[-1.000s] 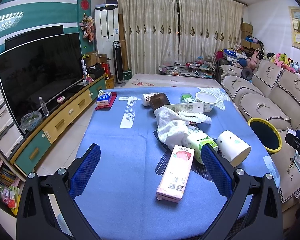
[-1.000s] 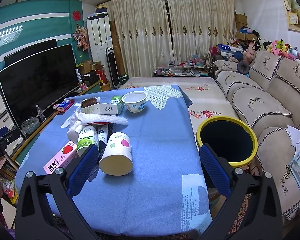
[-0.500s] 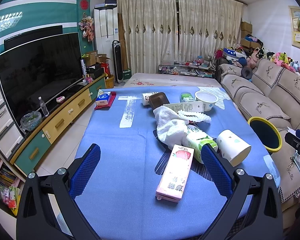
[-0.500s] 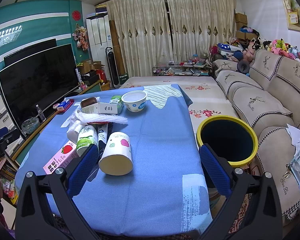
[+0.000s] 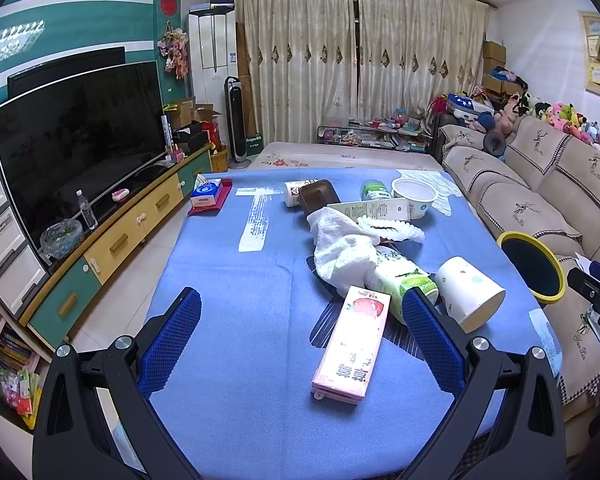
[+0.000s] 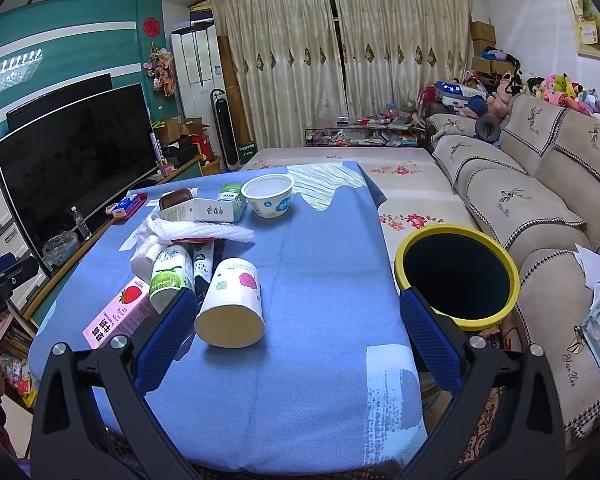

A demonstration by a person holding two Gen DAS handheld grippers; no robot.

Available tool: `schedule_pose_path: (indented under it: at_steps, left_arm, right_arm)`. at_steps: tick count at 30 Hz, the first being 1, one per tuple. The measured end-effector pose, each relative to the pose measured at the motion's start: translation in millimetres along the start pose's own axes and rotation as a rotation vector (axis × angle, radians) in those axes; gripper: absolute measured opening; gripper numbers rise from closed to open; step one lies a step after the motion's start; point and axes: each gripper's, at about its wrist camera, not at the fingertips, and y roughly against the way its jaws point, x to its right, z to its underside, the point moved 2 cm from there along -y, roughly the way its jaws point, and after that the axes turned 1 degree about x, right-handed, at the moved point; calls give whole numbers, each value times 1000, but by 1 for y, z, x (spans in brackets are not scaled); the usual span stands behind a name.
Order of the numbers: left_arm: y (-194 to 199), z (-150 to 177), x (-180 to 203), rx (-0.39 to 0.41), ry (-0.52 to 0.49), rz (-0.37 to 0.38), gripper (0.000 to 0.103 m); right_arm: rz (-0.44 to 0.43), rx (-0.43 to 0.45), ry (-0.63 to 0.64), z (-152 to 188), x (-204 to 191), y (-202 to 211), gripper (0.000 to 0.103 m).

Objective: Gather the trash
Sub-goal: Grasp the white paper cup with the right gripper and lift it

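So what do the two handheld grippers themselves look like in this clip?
Both match: the left gripper and right gripper each have two black angular plastic arms with silver screw heads, ending in fingers faced with blue, textured pads. No cables, markings or sleeves are visible.

The bin (image 6: 458, 280) is round, dark inside with a yellow rim, standing upright just off the table's sofa-side edge. Nearest it on the blue cloth, a white paper cup (image 6: 231, 302) lies on its side, base toward the camera. Just beyond the cup from the bin lies a green-labelled bottle (image 6: 171, 274), and next a flat pink strawberry carton (image 6: 118, 316). A crumpled white towel (image 5: 340, 246) sits behind the bottle, farther from the bin. A white bowl (image 6: 269, 195) stands upright at the table's far end, with a long white box (image 6: 204, 209) beside it.
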Motion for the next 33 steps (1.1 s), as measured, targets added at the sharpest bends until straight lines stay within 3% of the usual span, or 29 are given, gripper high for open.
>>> schedule_pose_path:
  at_steps: [8,15,19,28,33]
  left_arm:
    - [-12,0,-1,-20,4,12,99]
    - [-30,0,0,-54,4,22,99]
    - [-41,0,2,-68,-2,28,99]
    - [-63,-1,10,-91,-15,47,99]
    - [-69,-1,14,-96,-23,59,99]
  right_arm:
    - [-68,-116,71,21,-13,-53,94]
    - [-89,-226,16,41,-7,-101,48]
    - [-117,-238,-17,41,-6,-112,41]
    - [-176,-217,-18,28,-16,-115,39]
    - [-229,-224,-42,23,-19,-120,6]
